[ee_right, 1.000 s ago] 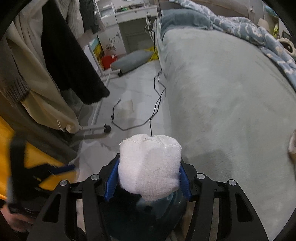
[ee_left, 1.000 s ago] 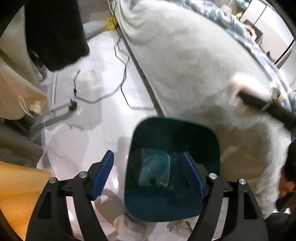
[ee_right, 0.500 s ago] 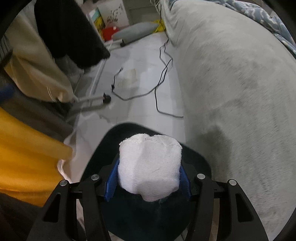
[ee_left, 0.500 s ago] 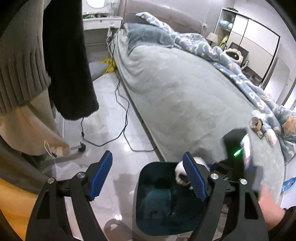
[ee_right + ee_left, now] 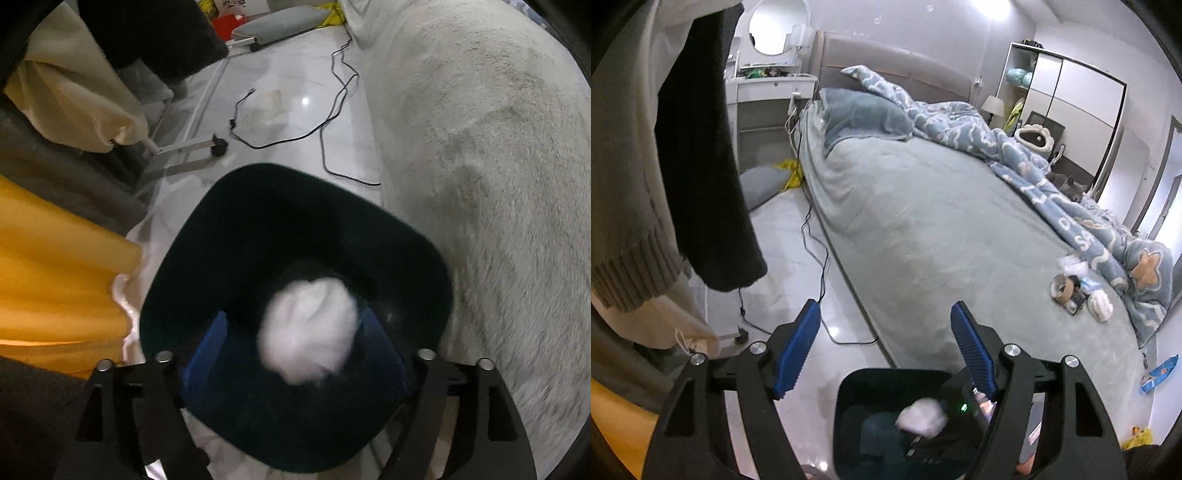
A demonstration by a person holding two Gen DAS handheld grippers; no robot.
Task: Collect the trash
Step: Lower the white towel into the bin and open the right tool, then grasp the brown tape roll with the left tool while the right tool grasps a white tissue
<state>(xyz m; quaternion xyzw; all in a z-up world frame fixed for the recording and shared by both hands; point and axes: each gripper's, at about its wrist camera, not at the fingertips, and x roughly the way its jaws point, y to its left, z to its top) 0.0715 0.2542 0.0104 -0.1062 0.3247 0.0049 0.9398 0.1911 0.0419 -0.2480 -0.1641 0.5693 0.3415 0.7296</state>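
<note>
A dark teal trash bin (image 5: 207, 236) stands on the floor beside the bed; it also shows in the left wrist view (image 5: 849, 391). A white crumpled wad (image 5: 308, 332) is blurred, loose between the spread fingers of my right gripper (image 5: 295, 343), over the bin's mouth. In the left wrist view the wad (image 5: 921, 419) is inside the bin opening. My left gripper (image 5: 886, 349) is open and empty above the bin's near edge. More trash lies on the bed: a tape roll (image 5: 1063, 288), a white wad (image 5: 1100, 304), a blue wrapper (image 5: 1158, 373).
The grey bed (image 5: 923, 221) fills the right side, with a blue duvet (image 5: 1015, 155). Black cables (image 5: 328, 110) trail on the white floor. Hanging clothes (image 5: 701, 147) and a yellow garment (image 5: 55, 277) crowd the left. A rack foot (image 5: 188, 146) stands near the bin.
My right gripper has opened over the bin and the white wad has come free of its fingers. The left gripper has tilted up, from the bin toward the bed.
</note>
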